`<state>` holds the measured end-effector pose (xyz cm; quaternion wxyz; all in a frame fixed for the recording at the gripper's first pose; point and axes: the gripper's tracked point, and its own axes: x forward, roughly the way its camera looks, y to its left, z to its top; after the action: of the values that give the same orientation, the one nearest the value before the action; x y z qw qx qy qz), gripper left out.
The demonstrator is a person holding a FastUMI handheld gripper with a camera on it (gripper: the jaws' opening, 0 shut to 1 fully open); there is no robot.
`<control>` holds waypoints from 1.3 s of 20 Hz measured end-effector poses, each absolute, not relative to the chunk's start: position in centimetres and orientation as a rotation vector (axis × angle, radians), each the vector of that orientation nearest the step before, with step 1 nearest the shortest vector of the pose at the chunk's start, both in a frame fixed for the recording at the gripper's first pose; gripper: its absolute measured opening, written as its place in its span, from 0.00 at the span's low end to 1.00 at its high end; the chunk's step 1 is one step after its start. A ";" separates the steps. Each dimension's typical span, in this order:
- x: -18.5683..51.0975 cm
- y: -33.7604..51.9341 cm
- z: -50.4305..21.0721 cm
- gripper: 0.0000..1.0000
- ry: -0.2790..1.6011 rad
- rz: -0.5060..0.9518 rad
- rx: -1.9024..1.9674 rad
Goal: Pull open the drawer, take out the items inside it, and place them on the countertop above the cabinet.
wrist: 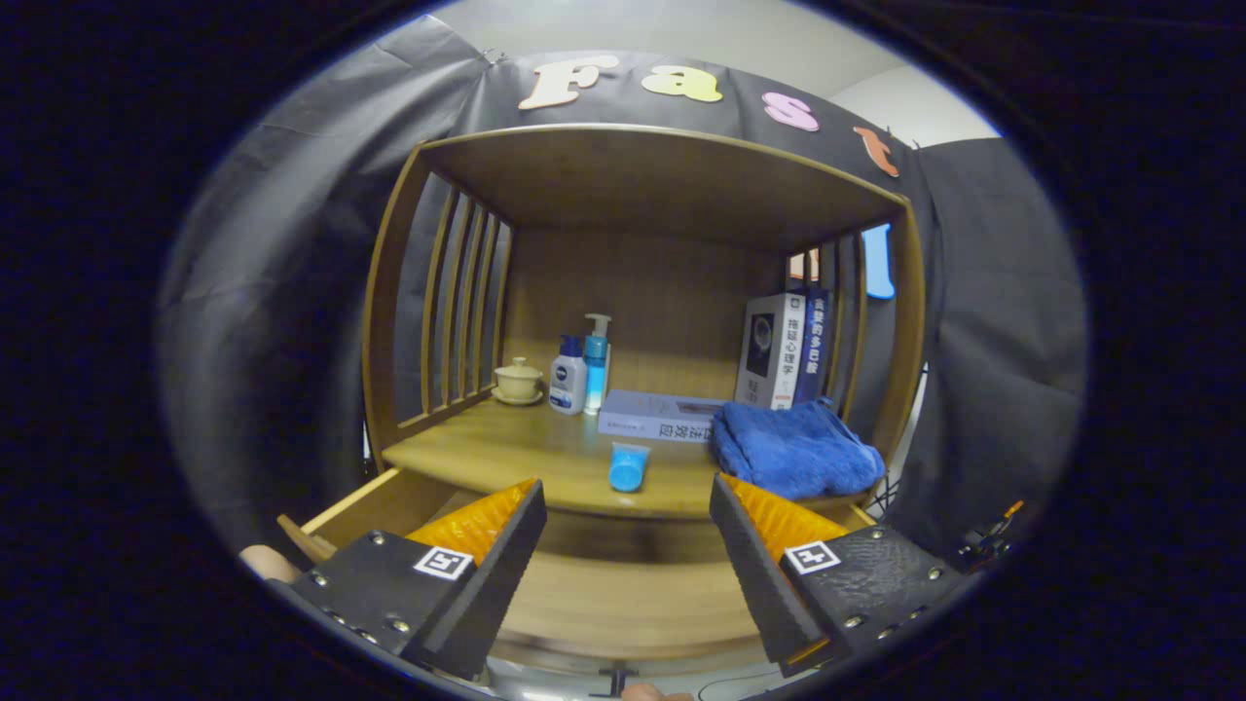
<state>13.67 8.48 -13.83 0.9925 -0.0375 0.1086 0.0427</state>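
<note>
Fingers of my gripper (628,574) stand wide apart over the pulled-out drawer (623,604), gripping nothing. Just beyond them, on the countertop (487,453), a small blue cup (629,466) stands near the front edge, a folded blue towel (793,450) beside it, with bottles (581,370) and books (784,350) behind.

The drawer (623,594) floor is partly hidden by the spread tongs (628,545), and its front edge is blurred. The book (779,352) bottoms are covered by the blue towel (793,450), and the bottle (568,375) labels are too small to tell.
</note>
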 end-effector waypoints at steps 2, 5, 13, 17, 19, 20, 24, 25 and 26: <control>11.4 8.0 -14.9 1.00 0.237 0.069 -0.081; 8.7 7.4 -16.9 1.00 0.273 0.045 -0.132; 6.0 8.7 -21.5 1.00 0.373 0.046 -0.075; 6.4 8.7 -22.0 0.98 0.368 0.056 -0.052; 6.4 8.7 -22.0 0.98 0.369 0.062 -0.033; 6.5 8.7 -22.1 0.98 0.371 0.062 -0.015; 6.4 8.7 -22.2 0.98 0.368 0.059 0.016; 6.5 8.6 -22.2 0.98 0.367 0.059 0.017; 6.5 8.7 -22.1 0.98 0.364 0.060 0.019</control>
<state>6.53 8.71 -22.14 0.9830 0.0095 0.1811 0.0299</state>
